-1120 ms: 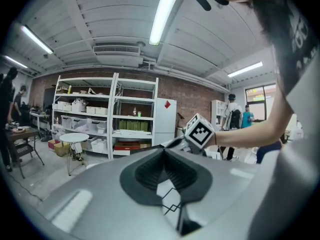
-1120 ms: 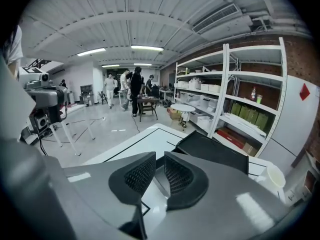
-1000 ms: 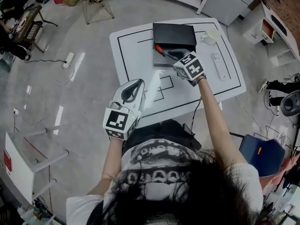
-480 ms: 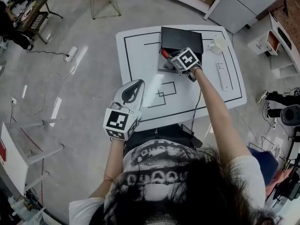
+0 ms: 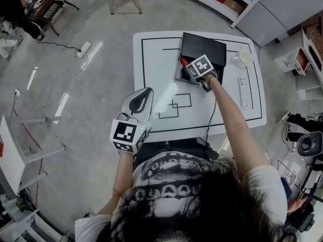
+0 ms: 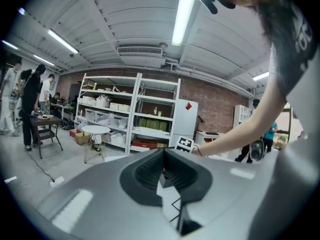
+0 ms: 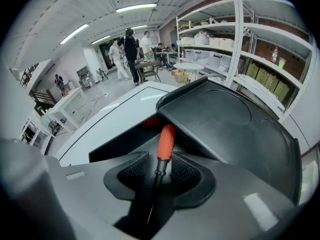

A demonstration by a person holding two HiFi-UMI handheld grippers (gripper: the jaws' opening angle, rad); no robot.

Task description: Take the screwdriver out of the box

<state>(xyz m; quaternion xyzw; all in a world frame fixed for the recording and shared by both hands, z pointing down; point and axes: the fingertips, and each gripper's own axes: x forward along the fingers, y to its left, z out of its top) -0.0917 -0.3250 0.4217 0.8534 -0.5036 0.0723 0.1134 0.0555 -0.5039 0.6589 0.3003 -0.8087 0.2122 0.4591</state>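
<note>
A black box (image 5: 204,48) stands open at the far middle of the white table (image 5: 151,59), its lid (image 7: 225,119) raised. The screwdriver (image 7: 166,141) has a red handle and a dark shaft; its handle (image 5: 183,61) shows at the box's left side. My right gripper (image 5: 191,70) points steeply down at the box. Its jaws are opening, and the shaft lies between the pads (image 7: 182,171) with a gap on each side. My left gripper (image 5: 141,99) hovers off the table's near left corner, jaws a little apart on nothing (image 6: 167,176).
A white cup (image 5: 243,58) sits right of the box and a remote (image 5: 245,91) lies near the table's right edge. Black outlines are drawn on the tabletop. A power strip (image 5: 83,48) and cable lie on the floor at left. Shelving (image 6: 130,114) stands behind.
My right gripper has dropped toward the box and now straddles the screwdriver. My left gripper has stayed near the table's near left corner.
</note>
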